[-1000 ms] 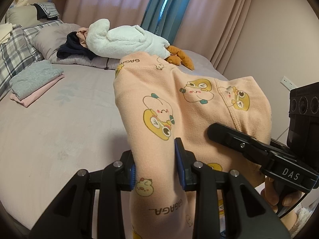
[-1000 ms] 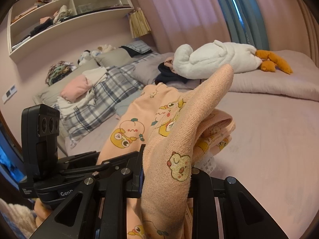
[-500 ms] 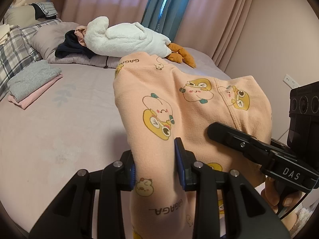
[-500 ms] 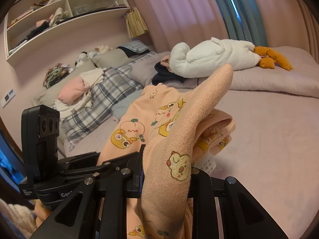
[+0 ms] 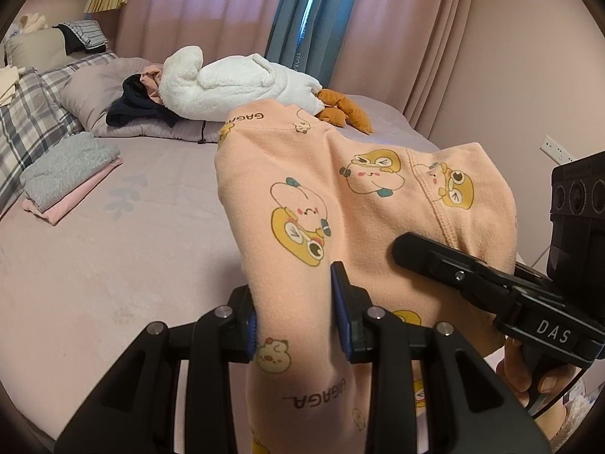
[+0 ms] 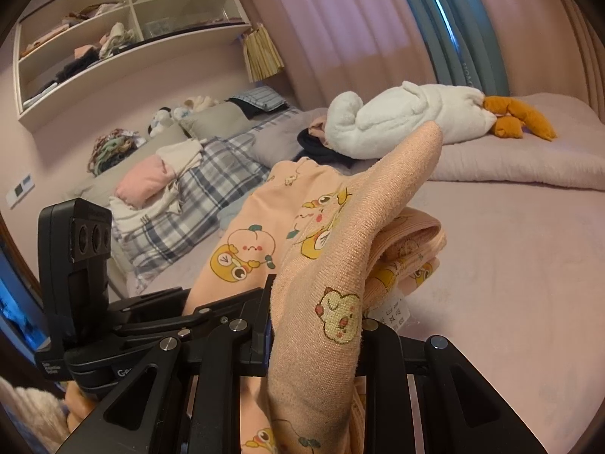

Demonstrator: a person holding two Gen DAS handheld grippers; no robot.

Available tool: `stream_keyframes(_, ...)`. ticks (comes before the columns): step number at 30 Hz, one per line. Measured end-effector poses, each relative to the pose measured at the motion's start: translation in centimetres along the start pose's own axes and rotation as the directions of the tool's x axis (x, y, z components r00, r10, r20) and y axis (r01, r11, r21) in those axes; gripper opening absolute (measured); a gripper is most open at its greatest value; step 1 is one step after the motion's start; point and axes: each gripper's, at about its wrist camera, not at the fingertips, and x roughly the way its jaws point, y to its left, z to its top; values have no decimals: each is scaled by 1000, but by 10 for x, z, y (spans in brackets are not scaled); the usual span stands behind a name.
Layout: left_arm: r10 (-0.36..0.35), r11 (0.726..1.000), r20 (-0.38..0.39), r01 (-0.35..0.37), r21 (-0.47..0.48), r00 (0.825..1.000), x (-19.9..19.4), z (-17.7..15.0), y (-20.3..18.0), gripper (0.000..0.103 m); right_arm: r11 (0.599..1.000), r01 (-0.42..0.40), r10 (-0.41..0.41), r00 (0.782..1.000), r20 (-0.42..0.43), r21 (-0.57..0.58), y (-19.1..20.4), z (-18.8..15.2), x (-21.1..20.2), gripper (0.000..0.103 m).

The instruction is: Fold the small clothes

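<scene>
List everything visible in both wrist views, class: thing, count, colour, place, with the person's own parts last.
garment: 1, peach with cartoon prints, held above bed
bed: 1, lilac, below
plush goose: 1, white with orange feet, bed's far end
folded stack: 1, grey on pink, bed's left side
plaid blanket: 1, grey-white, left
wall shelf: 1, cream, upper left
curtains: pink and blue, behind
left gripper: 1, black, clamping garment
right gripper: 1, black, clamping garment
</scene>
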Motion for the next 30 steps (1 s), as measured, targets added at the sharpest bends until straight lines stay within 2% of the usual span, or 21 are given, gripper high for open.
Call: stream_keyframes(30,6,999,15,-7,45,1000,4,18,-8,32,1000,13,-13,999,46,-5,-3,9,-10,26)
